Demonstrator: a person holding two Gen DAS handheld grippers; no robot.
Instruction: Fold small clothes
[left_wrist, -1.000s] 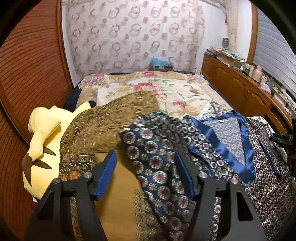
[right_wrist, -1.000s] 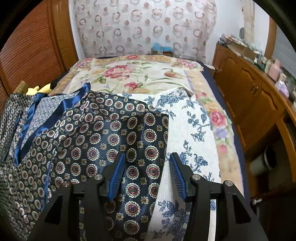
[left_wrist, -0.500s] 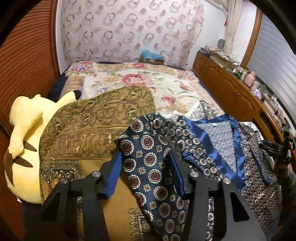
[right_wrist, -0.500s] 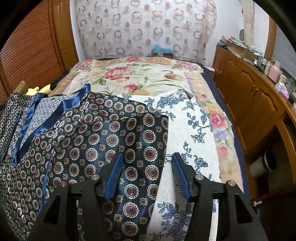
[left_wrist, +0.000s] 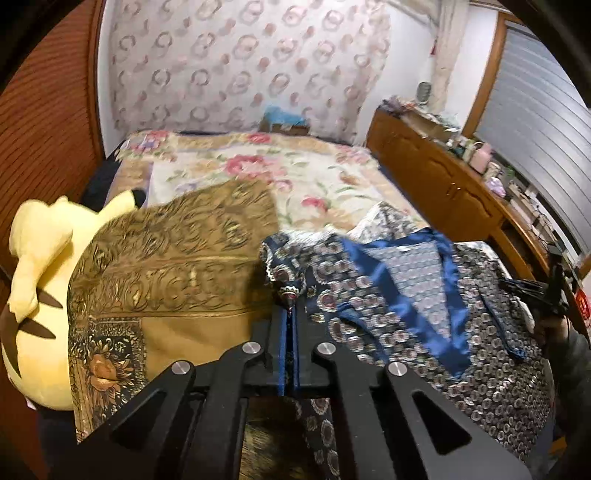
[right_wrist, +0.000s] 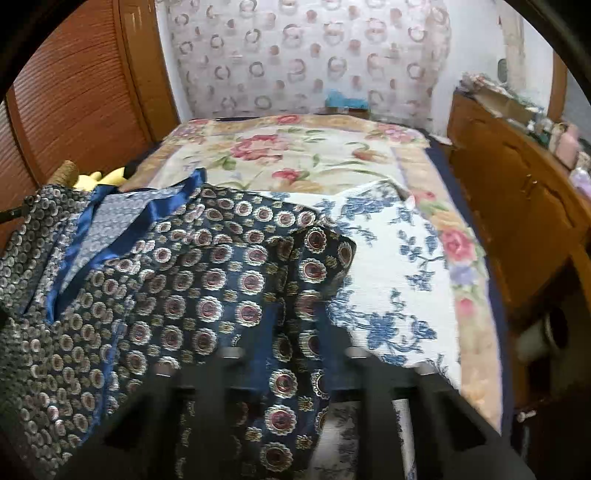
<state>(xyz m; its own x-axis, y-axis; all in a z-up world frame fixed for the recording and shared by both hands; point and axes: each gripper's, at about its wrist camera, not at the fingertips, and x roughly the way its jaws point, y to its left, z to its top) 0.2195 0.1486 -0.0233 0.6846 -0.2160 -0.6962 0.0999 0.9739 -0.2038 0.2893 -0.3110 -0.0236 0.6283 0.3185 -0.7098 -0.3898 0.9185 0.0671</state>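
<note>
Left wrist: left tool pinches garment corner

My right gripper is blurred, and the patterned garment covers my fingertips, so I cannot see the pads. Below my left gripper the garment's hem is cut off by the frame edge. Far right of my left fingers, small items on the wooden cabinet are too small to tell.
</note>
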